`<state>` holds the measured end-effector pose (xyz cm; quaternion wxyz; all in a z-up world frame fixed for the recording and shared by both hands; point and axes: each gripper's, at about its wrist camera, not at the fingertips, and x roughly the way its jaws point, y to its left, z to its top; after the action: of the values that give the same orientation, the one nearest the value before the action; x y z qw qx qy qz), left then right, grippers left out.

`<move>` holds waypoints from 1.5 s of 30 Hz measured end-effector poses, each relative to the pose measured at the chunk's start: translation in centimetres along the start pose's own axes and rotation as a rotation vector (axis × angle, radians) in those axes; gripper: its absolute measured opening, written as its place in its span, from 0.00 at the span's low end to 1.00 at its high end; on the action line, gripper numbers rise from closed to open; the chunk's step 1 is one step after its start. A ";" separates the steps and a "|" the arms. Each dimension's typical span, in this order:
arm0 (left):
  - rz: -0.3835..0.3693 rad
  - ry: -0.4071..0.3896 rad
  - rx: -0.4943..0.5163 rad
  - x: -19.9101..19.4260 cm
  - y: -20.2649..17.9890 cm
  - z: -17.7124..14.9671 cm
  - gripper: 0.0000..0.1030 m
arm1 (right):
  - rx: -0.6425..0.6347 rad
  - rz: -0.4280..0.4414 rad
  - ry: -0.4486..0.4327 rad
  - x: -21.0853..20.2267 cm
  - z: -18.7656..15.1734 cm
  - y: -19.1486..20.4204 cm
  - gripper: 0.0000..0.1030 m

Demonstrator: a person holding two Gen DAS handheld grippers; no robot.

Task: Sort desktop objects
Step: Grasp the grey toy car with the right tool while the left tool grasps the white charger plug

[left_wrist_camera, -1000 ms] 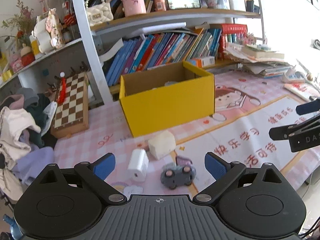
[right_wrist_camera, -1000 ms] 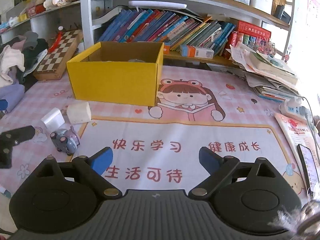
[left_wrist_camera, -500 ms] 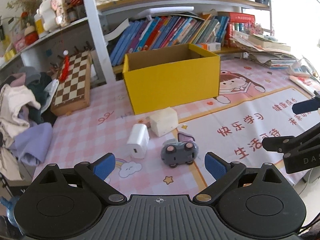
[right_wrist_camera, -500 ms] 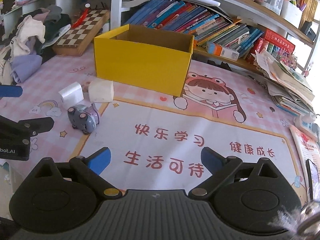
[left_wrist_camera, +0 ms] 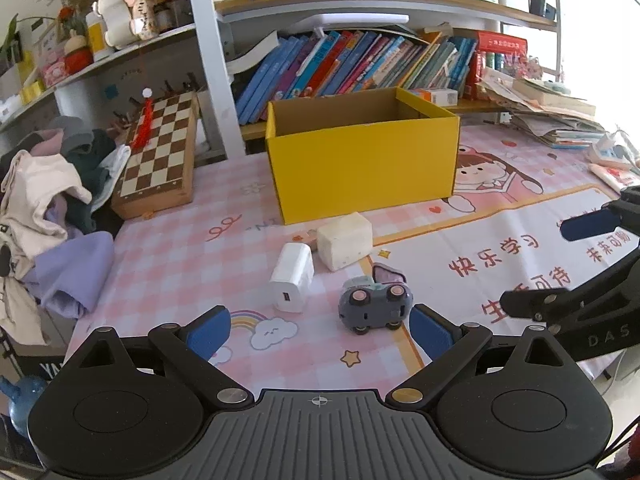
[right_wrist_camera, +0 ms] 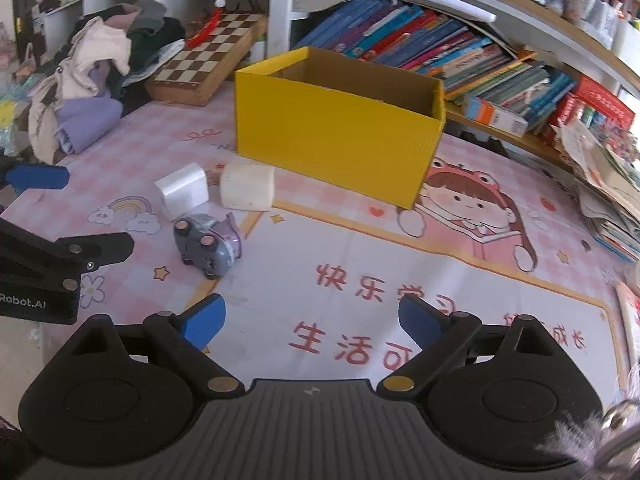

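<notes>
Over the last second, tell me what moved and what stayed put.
Both grippers drew back and rose. The left gripper stayed open, as did the right gripper; neither took anything. The grey toy car, white charger block, cream foam block and yellow cardboard box kept their places.

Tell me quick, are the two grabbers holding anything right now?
Left gripper: open, holding nothing; the toy car sits on the mat just ahead of it.
Right gripper: open, holding nothing.
</notes>
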<state>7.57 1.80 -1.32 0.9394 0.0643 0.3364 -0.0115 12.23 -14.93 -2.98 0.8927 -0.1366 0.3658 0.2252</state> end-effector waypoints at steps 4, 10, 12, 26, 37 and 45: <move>0.005 0.004 -0.014 0.2 0.2 0.1 0.95 | -0.021 0.044 0.011 0.8 0.5 0.3 0.84; 0.019 0.015 -0.048 0.6 0.9 0.3 0.95 | -0.083 0.139 0.021 2.0 1.2 1.2 0.70; 0.025 0.019 -0.058 0.7 1.0 0.3 0.95 | -0.106 0.167 0.026 2.5 1.5 1.5 0.66; 0.104 0.048 -0.105 1.5 2.0 1.0 0.95 | -0.215 0.323 0.076 7.4 3.9 2.8 0.63; 0.167 0.091 -0.163 2.9 2.8 1.5 0.95 | -0.267 0.388 0.106 11.4 4.8 3.3 0.51; 0.153 0.111 -0.143 4.5 1.9 2.4 0.95 | -0.249 0.431 0.093 11.3 4.8 1.6 0.36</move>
<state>12.67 3.45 -2.14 0.9197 0.0231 0.3819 0.0880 21.43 -8.21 -7.87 0.7826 -0.1744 0.3966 0.4470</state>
